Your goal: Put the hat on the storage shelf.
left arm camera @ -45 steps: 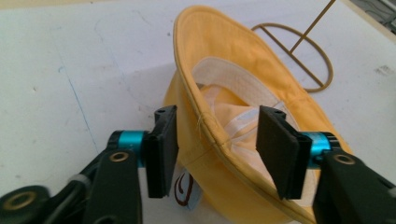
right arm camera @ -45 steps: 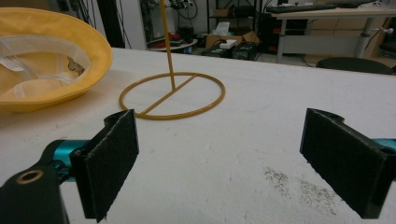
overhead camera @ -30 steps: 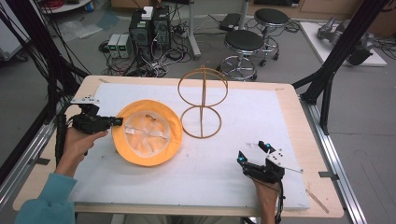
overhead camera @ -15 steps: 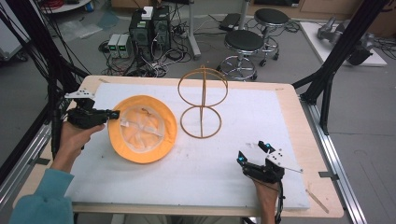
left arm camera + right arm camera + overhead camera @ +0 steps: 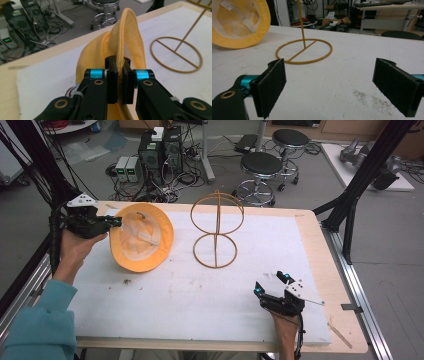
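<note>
At the mat's left edge, the left tool [image 5: 116,221] pinches the yellow hat's [image 5: 142,245] brim (no readable label); right tool [image 5: 270,285] spread.

My left hand-held gripper [image 5: 116,221] was black with blue bands, brass-ringed screws and a grey three-cornered plate; my right hand-held gripper [image 5: 270,286] matched. I wore a teal sleeve [image 5: 37,322].

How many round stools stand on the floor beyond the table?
2: one stool just behind the table's far edge, near the wire stand's top; another stool farther back to its right. Others may be hidden.
</note>
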Available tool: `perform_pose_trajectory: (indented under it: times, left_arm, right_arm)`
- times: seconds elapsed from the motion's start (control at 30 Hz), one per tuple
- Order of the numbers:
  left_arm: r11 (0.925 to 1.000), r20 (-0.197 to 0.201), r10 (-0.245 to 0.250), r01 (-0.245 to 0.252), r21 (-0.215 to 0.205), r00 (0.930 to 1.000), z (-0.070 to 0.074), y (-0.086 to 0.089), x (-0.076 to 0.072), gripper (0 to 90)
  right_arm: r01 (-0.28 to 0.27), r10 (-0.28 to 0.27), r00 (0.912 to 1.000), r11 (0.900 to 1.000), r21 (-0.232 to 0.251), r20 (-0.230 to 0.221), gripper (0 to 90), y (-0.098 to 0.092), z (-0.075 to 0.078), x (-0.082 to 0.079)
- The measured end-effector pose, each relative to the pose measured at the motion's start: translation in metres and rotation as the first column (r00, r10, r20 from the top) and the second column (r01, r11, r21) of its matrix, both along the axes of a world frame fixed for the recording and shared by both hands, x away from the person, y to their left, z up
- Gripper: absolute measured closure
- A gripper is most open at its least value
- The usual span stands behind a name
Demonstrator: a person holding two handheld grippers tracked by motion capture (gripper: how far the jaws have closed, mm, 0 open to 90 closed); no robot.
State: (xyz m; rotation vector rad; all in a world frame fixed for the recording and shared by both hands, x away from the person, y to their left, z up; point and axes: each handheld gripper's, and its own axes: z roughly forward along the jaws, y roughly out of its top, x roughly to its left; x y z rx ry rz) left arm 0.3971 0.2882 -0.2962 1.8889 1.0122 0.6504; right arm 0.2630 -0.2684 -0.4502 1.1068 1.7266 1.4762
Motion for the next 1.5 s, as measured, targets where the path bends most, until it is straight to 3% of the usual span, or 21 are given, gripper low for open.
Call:
perform_pose_trajectory:
  times: [0.13, 0.3, 0.5, 0.67, 0.8, 0.9, 1.17, 1.33, 1.5]
  left_arm:
    - [0.9999, 0.030, 0.006, -0.006, 0.010, 0.9995, 0.004, 0.002, 0.003, 85.3]
    - [0.9960, 0.047, -0.047, 0.043, 0.079, 0.9978, 0.004, -0.005, -0.002, 85.2]
    - [0.9925, 0.053, -0.095, 0.090, 0.083, 0.9941, 0.002, -0.018, -0.012, 85.3]
    - [0.9917, 0.060, -0.118, 0.114, 0.059, 0.9912, 0.000, -0.028, -0.024, 85.2]
    - [0.9917, 0.055, -0.129, 0.128, 0.017, 0.9902, -0.001, -0.032, -0.033, 85.2]
    - [0.9890, 0.054, -0.148, 0.148, 0.012, 0.9875, -0.001, -0.037, -0.041, 85.1]
    - [0.9727, 0.038, -0.228, 0.229, -0.036, 0.9729, -0.005, -0.057, -0.060, 84.9]
    - [0.9665, 0.031, -0.251, 0.252, -0.048, 0.9675, -0.009, -0.067, -0.069, 84.6]
    - [0.9541, 0.017, -0.285, 0.285, -0.092, 0.9585, -0.016, -0.077, -0.080, 84.5]
  right_arm:
    - [0.001, -0.001, 1.0000, 1.000, 0.009, 0.000, 10.5, -0.001, 0.000, 0.000]
    - [0.002, -0.002, 1.0000, 1.000, 0.008, 0.001, 10.5, -0.001, 0.000, 0.000]
    - [0.003, -0.003, 1.0000, 1.000, 0.009, 0.001, 10.5, -0.001, 0.000, 0.000]
    - [0.002, -0.002, 1.0000, 1.000, 0.006, 0.003, 10.5, 0.000, 0.000, -0.001]
    - [0.001, -0.001, 1.0000, 1.000, 0.004, 0.004, 10.5, 0.000, 0.000, -0.001]
    - [0.001, -0.001, 1.0000, 1.000, 0.005, 0.004, 10.5, 0.000, 0.000, -0.001]
    - [0.002, -0.002, 1.0000, 1.000, 0.004, 0.006, 10.5, 0.000, 0.000, -0.001]
    - [0.002, -0.002, 1.0000, 1.000, 0.004, 0.006, 10.5, 0.000, 0.000, -0.001]
    - [0.004, -0.004, 1.0000, 1.000, 0.006, 0.003, 10.5, 0.000, 0.000, -0.001]
